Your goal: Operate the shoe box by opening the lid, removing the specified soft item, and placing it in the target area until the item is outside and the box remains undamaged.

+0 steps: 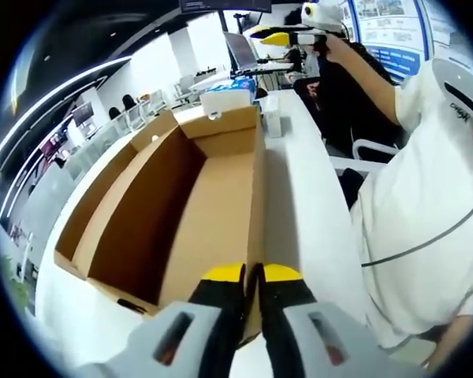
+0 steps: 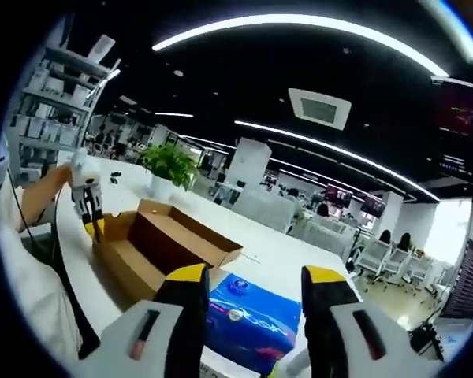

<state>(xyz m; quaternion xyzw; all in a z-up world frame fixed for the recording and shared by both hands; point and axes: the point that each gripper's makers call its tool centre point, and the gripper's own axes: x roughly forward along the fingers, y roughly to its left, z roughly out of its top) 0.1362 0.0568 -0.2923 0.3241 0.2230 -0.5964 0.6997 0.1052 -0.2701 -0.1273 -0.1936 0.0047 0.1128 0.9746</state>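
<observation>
White bench running long and narrow, with a small white box standing near its far end and a laptop open beyond that. Potted green plant set toward the bench's far edge, shelving stacked with white boxes off to one side. Rows of white office chairs past the bench, light strips across the dark ceiling.

Open-plan office (desks, chairs)
</observation>
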